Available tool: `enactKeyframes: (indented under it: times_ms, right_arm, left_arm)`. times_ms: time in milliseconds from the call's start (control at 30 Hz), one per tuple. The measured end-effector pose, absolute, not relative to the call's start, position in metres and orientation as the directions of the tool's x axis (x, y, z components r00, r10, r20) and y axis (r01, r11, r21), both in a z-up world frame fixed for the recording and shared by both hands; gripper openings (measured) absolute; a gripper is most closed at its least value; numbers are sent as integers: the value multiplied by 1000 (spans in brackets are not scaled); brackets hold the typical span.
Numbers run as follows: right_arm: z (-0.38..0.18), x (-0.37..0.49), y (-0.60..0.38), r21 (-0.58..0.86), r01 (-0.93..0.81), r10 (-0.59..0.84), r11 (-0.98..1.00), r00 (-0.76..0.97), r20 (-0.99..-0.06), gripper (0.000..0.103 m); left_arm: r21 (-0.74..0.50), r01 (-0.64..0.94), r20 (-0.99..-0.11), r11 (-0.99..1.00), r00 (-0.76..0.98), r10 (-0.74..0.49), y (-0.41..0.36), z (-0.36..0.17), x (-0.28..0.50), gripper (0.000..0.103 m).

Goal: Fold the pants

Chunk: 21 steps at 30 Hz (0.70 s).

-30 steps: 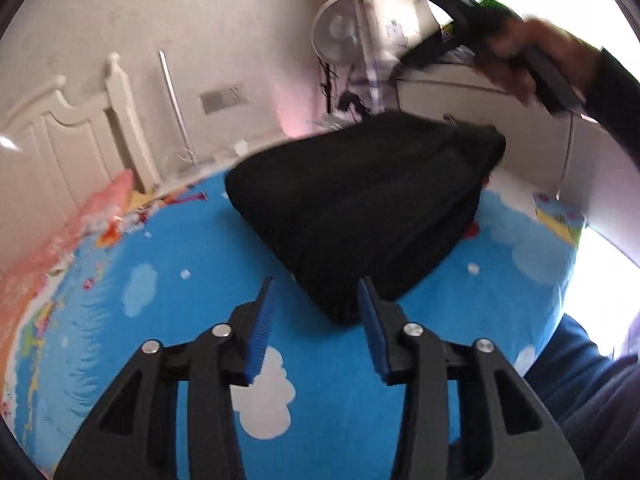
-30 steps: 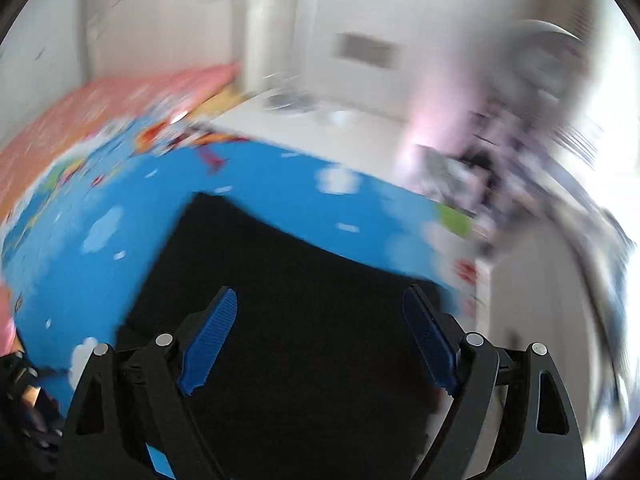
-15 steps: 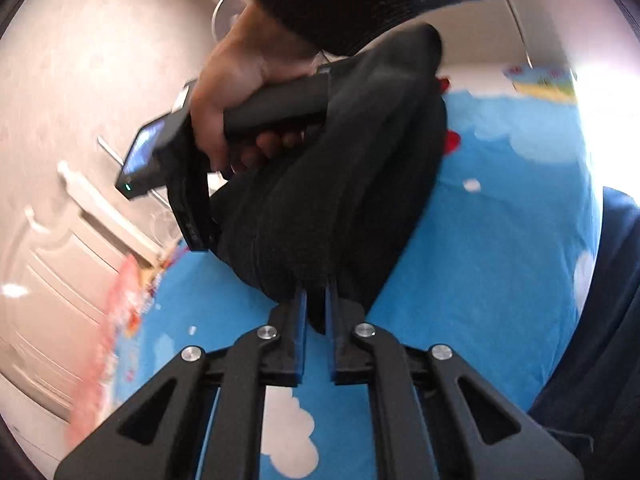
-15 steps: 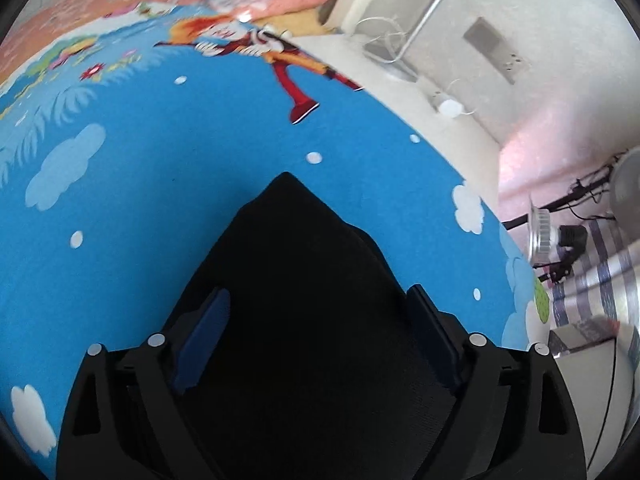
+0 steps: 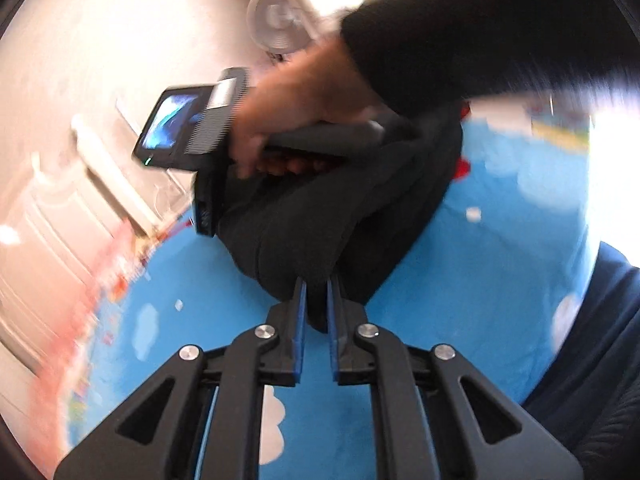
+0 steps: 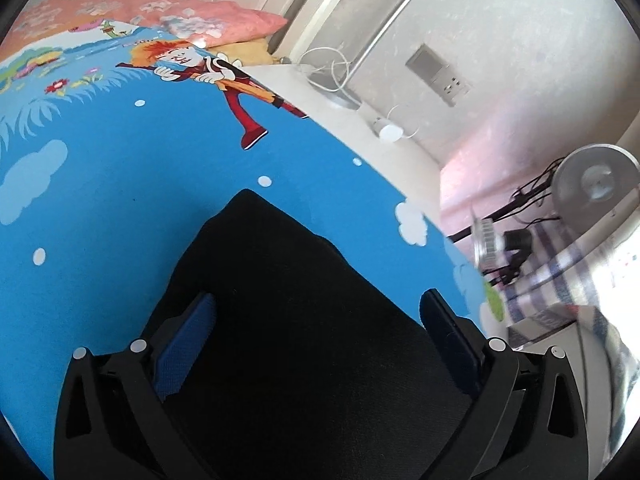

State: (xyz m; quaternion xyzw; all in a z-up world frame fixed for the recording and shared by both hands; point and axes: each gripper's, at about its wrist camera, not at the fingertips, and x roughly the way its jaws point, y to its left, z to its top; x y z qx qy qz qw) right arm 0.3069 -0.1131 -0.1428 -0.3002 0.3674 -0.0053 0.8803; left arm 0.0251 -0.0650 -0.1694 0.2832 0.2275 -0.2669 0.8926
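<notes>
On the blue bed (image 6: 100,208), the pants (image 5: 340,208) lie bunched. My left gripper (image 5: 317,312) pinches their near corner, jaws easing apart; that thin bite may slip. My right gripper (image 6: 320,344), widening over the cloth, holds nothing.

Pants (image 6: 304,320) on bed sheet (image 6: 112,200); pillow (image 6: 160,12) behind, fan (image 6: 596,184) right.

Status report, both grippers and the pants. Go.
Left gripper pinching a fold of the black pants, jaws easing open. Right gripper over the pants, jaws opening wide, gripping nothing. Pants bunched on blue sheet. Nothing in the way.
</notes>
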Motion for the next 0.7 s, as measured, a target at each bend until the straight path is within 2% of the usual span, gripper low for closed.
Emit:
enactKeyframes:
  times_ms: [33, 67, 100, 133, 200, 267, 333, 367, 400, 500, 600, 700]
  right_arm:
    - [-143, 307, -112, -540, -208, -236, 816, 732, -639, 96]
    - [-144, 307, -111, -548, -204, -243, 812, 735, -633, 96]
    - [-144, 307, -111, -550, -201, -246, 811, 735, -632, 96]
    - [-144, 307, -111, -549, -201, -246, 811, 735, -632, 96]
    - [-143, 308, -114, -534, -203, -238, 821, 728, -643, 96]
    - [-142, 311, -118, -497, -208, -218, 842, 712, -667, 96]
    - [-142, 313, -123, -465, -212, -199, 860, 699, -687, 96]
    - [-142, 314, -126, -447, -211, -190, 869, 692, -696, 96]
    - [-142, 315, -127, -435, -211, -183, 875, 688, -703, 96]
    - [-143, 321, -133, -384, -203, -161, 901, 665, -729, 96]
    - [-143, 319, -132, -390, -199, -165, 899, 672, -722, 96]
    - [-139, 320, -137, -353, -205, -132, 913, 669, -731, 96]
  left_arm:
    - [310, 612, -566, 727, 734, -376, -54, -161, 30, 14]
    - [185, 612, -576, 769, 702, -420, -38, -150, 41, 16]
    - [139, 584, -570, 800, 707, -417, -29, -145, 50, 18]
    - [160, 534, -555, 830, 744, -372, -23, -141, 58, 18]
    - [277, 439, -536, 855, 809, -242, -21, -145, 81, 18]
    - [313, 408, -563, 858, 807, -178, -27, -159, 114, 15]
    - [335, 486, -592, 807, 775, -221, -45, -176, 125, 2]
    - [367, 571, -619, 735, 739, -266, -63, -186, 117, 0]
    - [428, 586, -593, 688, 757, -275, -75, -189, 101, 0]
    - [503, 595, -551, 627, 780, -297, -90, -182, 67, 0]
    - [471, 592, -578, 654, 767, -279, -87, -183, 68, 0]
    - [410, 646, -606, 644, 721, -337, -80, -173, 53, 0]
